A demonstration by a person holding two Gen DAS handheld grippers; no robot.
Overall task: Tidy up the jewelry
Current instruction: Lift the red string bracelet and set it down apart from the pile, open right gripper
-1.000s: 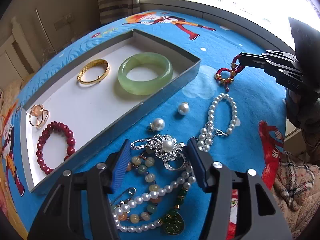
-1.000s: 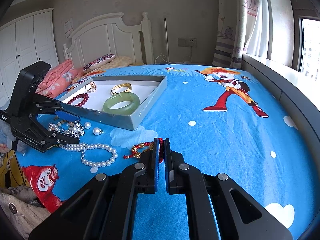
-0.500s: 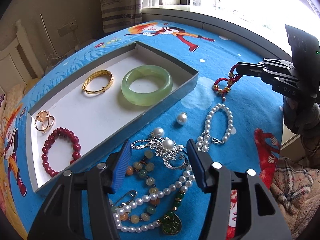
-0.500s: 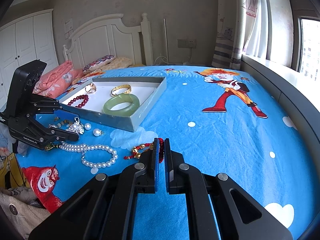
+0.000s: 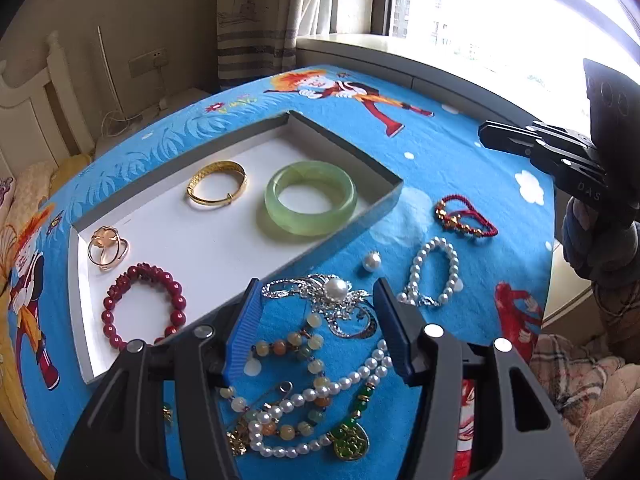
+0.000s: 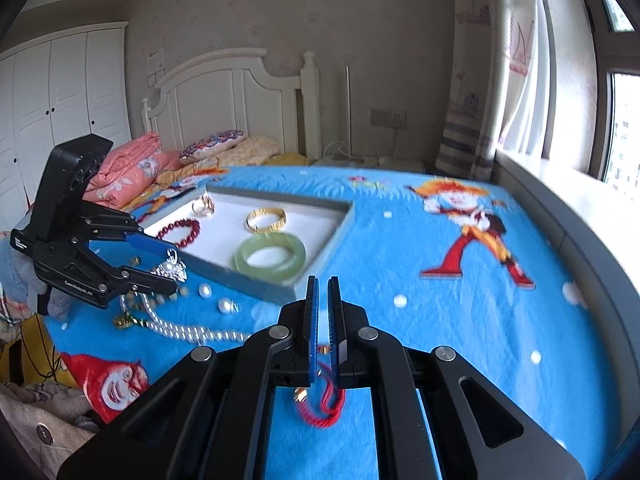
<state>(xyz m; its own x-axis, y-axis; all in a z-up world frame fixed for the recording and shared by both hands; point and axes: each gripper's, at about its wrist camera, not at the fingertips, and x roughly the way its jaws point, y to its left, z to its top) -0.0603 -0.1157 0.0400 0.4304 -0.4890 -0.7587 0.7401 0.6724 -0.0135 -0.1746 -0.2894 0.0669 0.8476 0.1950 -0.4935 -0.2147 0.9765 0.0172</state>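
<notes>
- Left wrist view: left gripper (image 5: 318, 288) has its jaws about half open, blue pads pressing on the 2 ends of a silver brooch (image 5: 336, 290) with a pearl centre.
- Under the brooch, a pearl necklace (image 5: 340, 384) and a coloured bead strand (image 5: 296, 340) with a green pendant (image 5: 350, 442) lie tangled on the blue cartoon blanket (image 5: 440, 168).
- To the left sits a grey tray (image 5: 384, 204) with a white floor. It holds a gold bangle (image 5: 216, 182), a green jade bangle (image 5: 310, 198), a gold ring (image 5: 106, 246) and a dark red bead bracelet (image 5: 142, 308).
- On the blanket to the right of the tray lie a loose pearl (image 5: 371, 261), a pearl bracelet (image 5: 434, 272) and a red cord bracelet (image 5: 466, 216).
- The right gripper (image 5: 484, 136) hangs above the red cord bracelet, apart from it.
- Right wrist view, slightly blurred: the right gripper's jaws are closed to a thin slit with nothing between them. The red cord bracelet lies on the blanket beneath.
- At left, the left gripper holds the brooch at its fingertips, near the tray's front wall.
</notes>
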